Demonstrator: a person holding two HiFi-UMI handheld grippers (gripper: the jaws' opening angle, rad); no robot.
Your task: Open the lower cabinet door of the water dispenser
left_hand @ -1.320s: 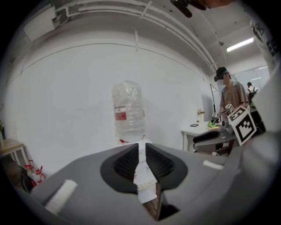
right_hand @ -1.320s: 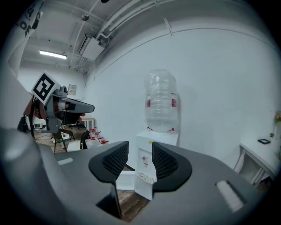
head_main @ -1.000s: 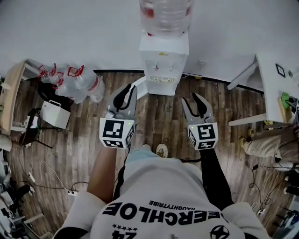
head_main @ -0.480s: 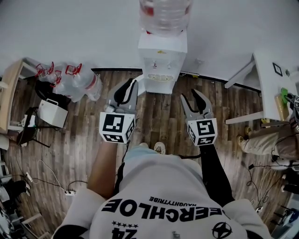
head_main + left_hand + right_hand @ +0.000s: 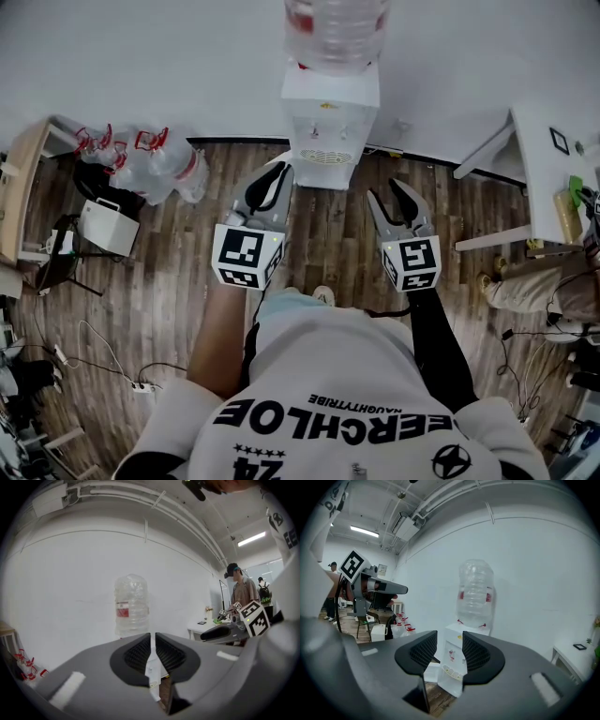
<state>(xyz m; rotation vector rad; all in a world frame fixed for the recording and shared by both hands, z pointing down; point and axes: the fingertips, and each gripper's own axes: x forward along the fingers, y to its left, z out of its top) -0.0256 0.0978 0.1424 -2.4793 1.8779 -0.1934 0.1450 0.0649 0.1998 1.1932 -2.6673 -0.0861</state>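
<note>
The white water dispenser point(image 5: 330, 122) stands against the wall with a clear bottle point(image 5: 336, 28) on top. Its taps and drip grille point(image 5: 450, 670) show in the right gripper view. Its lower front is mostly hidden behind the jaws. A white panel point(image 5: 278, 164) juts left from its base; I cannot tell if it is the door. My left gripper point(image 5: 278, 174) is shut and empty, just short of the dispenser's left corner. Through its slit, a strip of the dispenser point(image 5: 151, 667) shows. My right gripper point(image 5: 396, 193) is open and empty, farther back to the right.
Several spare water bottles with red handles point(image 5: 141, 164) lie at the left wall beside a white box point(image 5: 111, 228). A white table point(image 5: 553, 155) stands at the right, and a person point(image 5: 241, 590) stands by it. Cables point(image 5: 94, 347) trail over the wooden floor.
My left gripper has shifted right and a little forward, toward the dispenser's base. The right gripper has hardly moved. Both jaw states are unchanged.
</note>
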